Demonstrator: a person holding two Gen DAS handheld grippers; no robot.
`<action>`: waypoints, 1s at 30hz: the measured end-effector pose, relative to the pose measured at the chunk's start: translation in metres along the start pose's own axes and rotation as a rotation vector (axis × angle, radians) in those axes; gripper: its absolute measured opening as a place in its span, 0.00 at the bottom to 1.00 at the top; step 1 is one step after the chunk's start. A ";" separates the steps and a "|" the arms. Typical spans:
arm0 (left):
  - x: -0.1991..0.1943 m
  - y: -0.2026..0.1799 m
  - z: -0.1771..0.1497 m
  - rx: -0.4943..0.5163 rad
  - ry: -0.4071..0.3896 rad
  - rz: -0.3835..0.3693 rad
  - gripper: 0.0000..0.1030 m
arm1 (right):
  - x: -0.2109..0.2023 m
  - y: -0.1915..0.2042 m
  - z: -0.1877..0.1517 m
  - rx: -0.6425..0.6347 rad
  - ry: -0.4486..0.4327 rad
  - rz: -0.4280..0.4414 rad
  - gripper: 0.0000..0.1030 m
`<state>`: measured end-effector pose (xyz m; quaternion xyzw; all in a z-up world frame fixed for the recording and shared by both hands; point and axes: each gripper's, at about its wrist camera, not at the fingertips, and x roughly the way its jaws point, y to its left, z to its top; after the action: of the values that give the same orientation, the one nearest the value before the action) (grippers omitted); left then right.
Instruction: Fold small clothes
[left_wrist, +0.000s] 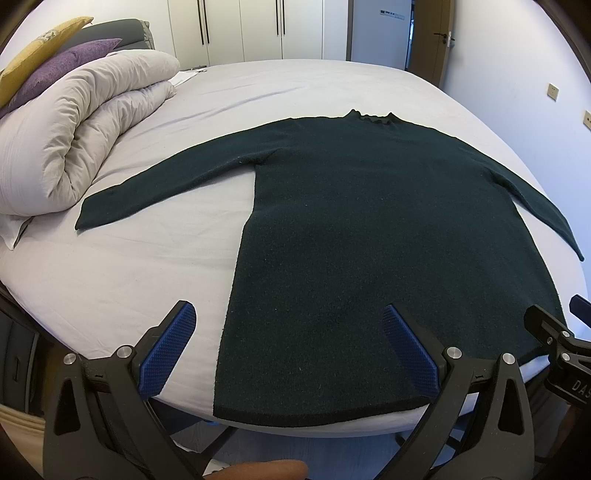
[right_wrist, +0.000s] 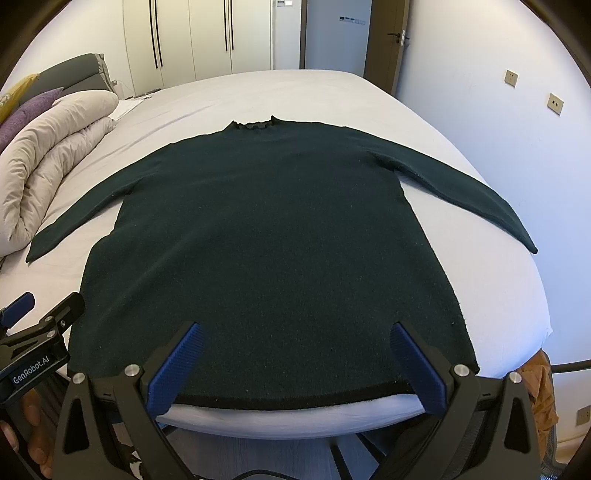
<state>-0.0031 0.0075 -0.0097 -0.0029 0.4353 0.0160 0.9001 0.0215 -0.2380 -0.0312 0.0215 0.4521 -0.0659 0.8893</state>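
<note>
A dark green sweater (left_wrist: 369, 221) lies flat on the bed (left_wrist: 110, 288), both sleeves spread out, collar at the far end and hem at the near edge. The left claw (left_wrist: 288, 350) hovers spread apart over the hem's left corner, holding nothing. The right claw (right_wrist: 295, 365) hangs equally wide over the hem's right part, also empty. A rolled duvet (left_wrist: 74, 147) sits left of the sweater.

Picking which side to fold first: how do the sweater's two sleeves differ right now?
The left sleeve ends near the rolled duvet; the right sleeve ends toward the bed's wall-side edge. The left sleeve's cuff lies fully on the sheet; the right sleeve's cuff reaches the mattress edge. Both lie flat, spread outward, ungripped.
</note>
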 end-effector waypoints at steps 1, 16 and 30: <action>0.000 -0.001 0.001 0.000 0.000 0.000 1.00 | 0.000 0.000 0.000 0.000 0.001 -0.001 1.00; 0.007 0.004 -0.006 -0.011 0.008 -0.025 1.00 | 0.002 0.001 -0.002 0.001 0.010 -0.001 1.00; 0.031 0.129 0.019 -0.388 -0.106 -0.226 1.00 | 0.008 0.002 0.013 0.055 -0.002 0.126 1.00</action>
<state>0.0270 0.1374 -0.0214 -0.2239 0.3731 -0.0013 0.9003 0.0374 -0.2384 -0.0299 0.0745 0.4469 -0.0223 0.8912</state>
